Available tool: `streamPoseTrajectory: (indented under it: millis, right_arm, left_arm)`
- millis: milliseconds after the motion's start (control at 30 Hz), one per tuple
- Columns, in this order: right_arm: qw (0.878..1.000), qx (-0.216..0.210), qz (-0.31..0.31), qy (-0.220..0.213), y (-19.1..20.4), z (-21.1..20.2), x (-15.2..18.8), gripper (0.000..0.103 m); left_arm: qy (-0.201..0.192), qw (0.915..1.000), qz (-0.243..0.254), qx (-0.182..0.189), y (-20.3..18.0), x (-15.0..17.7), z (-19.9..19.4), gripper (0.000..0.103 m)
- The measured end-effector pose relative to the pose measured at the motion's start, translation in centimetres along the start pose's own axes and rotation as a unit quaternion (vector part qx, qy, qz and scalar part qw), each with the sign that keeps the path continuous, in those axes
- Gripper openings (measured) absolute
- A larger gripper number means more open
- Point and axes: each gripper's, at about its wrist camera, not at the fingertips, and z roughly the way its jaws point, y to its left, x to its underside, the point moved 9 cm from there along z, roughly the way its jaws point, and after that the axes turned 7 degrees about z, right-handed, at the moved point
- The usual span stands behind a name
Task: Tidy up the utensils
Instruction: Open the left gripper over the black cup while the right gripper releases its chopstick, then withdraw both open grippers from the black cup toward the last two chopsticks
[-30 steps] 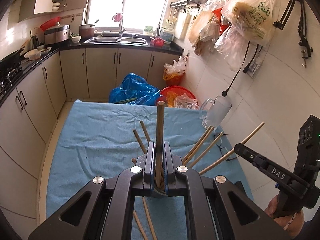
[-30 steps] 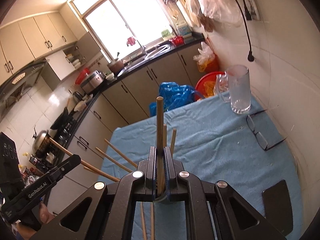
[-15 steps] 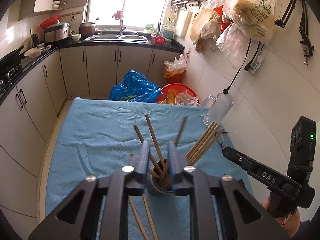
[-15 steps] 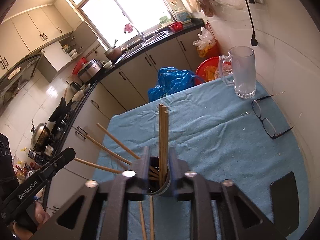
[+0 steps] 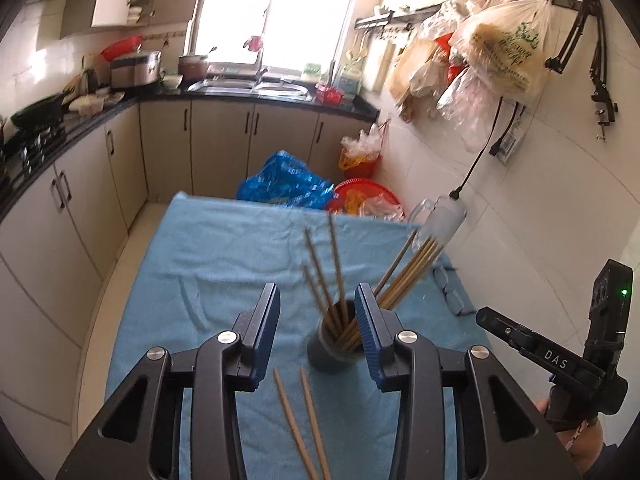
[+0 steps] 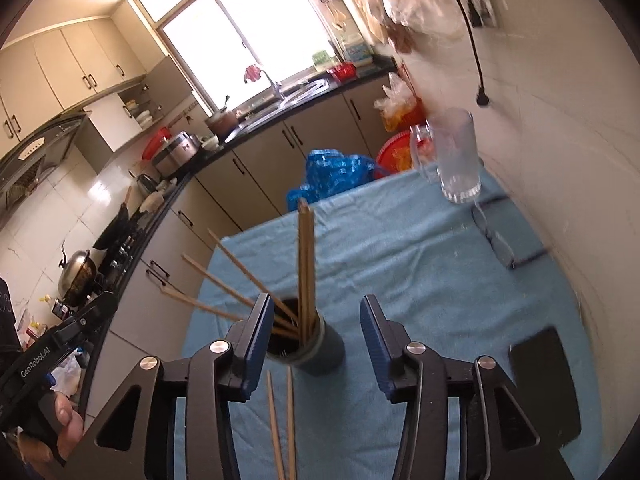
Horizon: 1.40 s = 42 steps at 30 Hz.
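Note:
A dark round holder [image 5: 333, 350] [image 6: 314, 346] stands on the blue cloth and holds several wooden chopsticks [image 5: 412, 266] [image 6: 306, 268] that fan out of it. My left gripper [image 5: 316, 324] is open and empty, above and around the holder. My right gripper [image 6: 316, 334] is open and empty too, just above the holder. Two loose chopsticks [image 5: 302, 420] [image 6: 282, 424] lie on the cloth in front of the holder, below both grippers. The right gripper also shows at the right of the left wrist view [image 5: 520, 344].
A glass mug [image 6: 456, 160] [image 5: 440, 220] stands at the table's far right by the tiled wall. Glasses [image 6: 498, 240] lie near it. A black phone [image 6: 544, 380] lies at the near right. Kitchen cabinets and a blue bag [image 5: 284, 182] are beyond the table.
Both grippers were shut on a chopstick held upright over the holder. They opened, the chopsticks dropped into the holder, and both grippers have pulled back a little.

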Motion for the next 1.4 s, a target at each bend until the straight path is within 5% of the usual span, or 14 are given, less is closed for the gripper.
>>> streamPoseTrajectory:
  millis: [633, 1033, 1400]
  right_arm:
    - [0.988, 0.028, 0.002, 0.154, -1.9, 6.4, 12.7, 0.049]
    - [0.971, 0.018, -0.042, 0.234, 0.2, 10.0, 18.8, 0.048]
    - [0.96, 0.039, -0.09, 0.262, 2.0, 13.1, 22.7, 0.021]
  left_arm:
    - [0.175, 0.9829, -0.055, -0.015, 3.7, 15.4, 4.3, 0.037]
    - [0.181, 0.9795, -0.081, -0.036, 7.0, 16.9, 3.3, 0.037]
    - [0.187, 0.9764, -0.097, -0.047, 10.0, 18.2, 2.2, 0.037]
